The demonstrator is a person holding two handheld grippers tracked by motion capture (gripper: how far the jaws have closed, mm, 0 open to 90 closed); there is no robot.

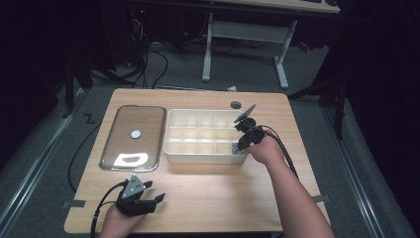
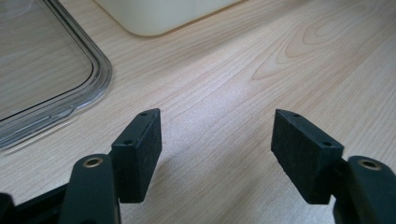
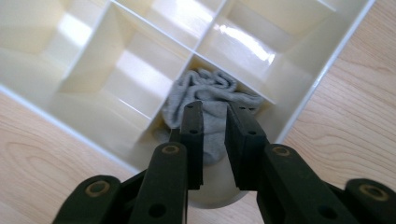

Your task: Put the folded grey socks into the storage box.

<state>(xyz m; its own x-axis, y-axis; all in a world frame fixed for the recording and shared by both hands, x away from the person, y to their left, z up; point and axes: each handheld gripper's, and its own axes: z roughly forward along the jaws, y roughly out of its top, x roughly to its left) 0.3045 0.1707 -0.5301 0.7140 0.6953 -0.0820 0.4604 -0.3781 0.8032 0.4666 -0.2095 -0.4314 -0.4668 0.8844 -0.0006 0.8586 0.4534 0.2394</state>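
My left gripper (image 1: 148,198) sits at the near edge of the wooden table (image 1: 213,193), low over bare wood. In the left gripper view its jaws stand wide apart with nothing between them, only table grain under the pads (image 2: 140,149). Just beyond them the rounded corner of the clear lid (image 2: 70,88) shows at the upper left, and the cream corner of the divided tray (image 2: 159,18) at the top.

My right gripper (image 3: 215,140) is at the tray's near right corner, with my right hand (image 1: 265,148) just outside the tray wall. In the right gripper view the jaws are nearly together, clamped on a fold of the grey sock (image 3: 210,91). The sock lies bunched in the corner compartment, against the tray's outer wall and its near rim; its lower part runs down between my jaws, the crumpled rest sits just beyond the fingertips. In the high view a grey patch marks it in that same corner (image 1: 237,148).

The neighbouring compartments of the tray (image 1: 198,134) look bare and glossy.

Farther left, the clear lid (image 1: 133,136) lies flat on the table beside the tray, apart from it, with a small round grey disc (image 1: 135,133) at its middle.

Beyond the tray, a dark round spot (image 1: 236,104) sits near the table's far edge.
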